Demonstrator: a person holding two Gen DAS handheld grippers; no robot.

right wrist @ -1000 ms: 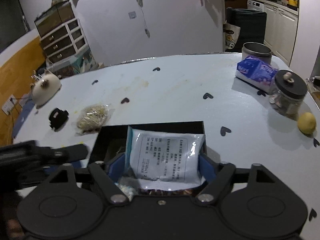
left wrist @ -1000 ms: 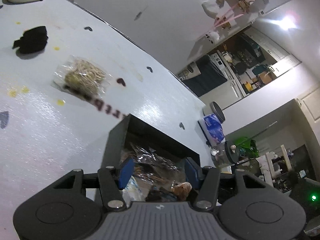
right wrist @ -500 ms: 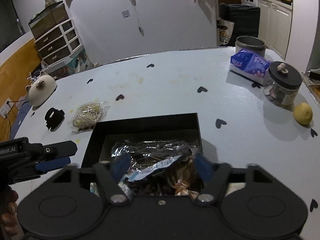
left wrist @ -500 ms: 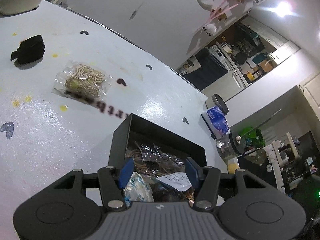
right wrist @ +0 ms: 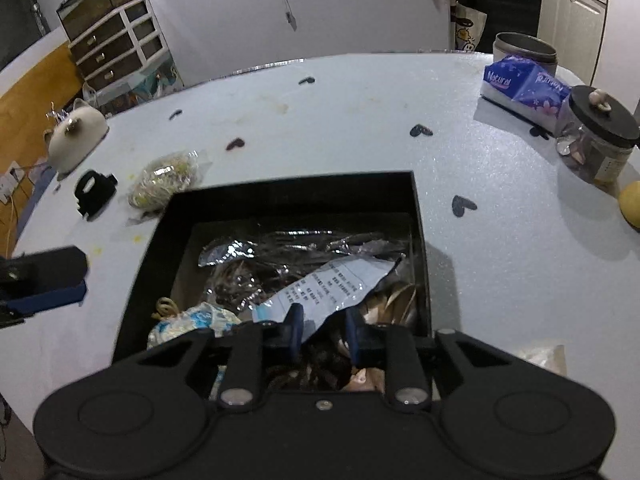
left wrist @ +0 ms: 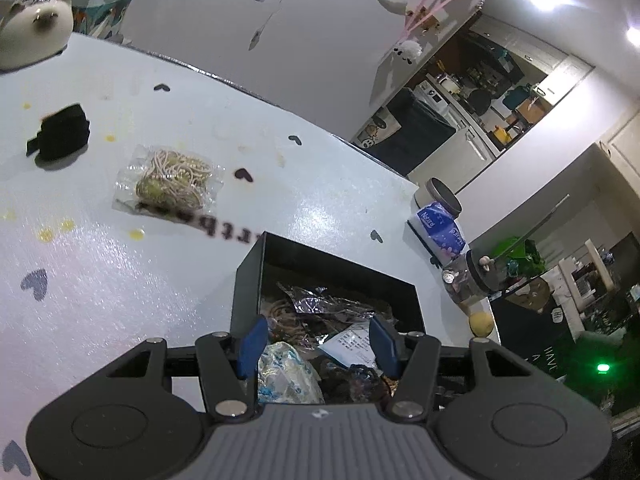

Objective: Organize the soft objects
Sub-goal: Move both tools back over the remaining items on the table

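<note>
Both my grippers hung over the black box (right wrist: 418, 216) on the pale table (right wrist: 360, 128). My left gripper (left wrist: 318, 342) stood wide and held nothing. My right gripper (right wrist: 322, 330) was narrowed, gripping nothing. Inside the box lay foil packets (right wrist: 280, 248) and a printed white pouch (right wrist: 324, 286). One clear noodle-like packet (left wrist: 172, 180) rested on the table, left of the box.

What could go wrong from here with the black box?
1. The white printed packet's near edge sits between the close-set fingers of the right gripper; pulling back could drag it out of the black rectangular box.
2. The clear plastic bag of beige cord lies on the white table close to the box's left wall; the open left gripper reaching for it might nudge the box.
</note>
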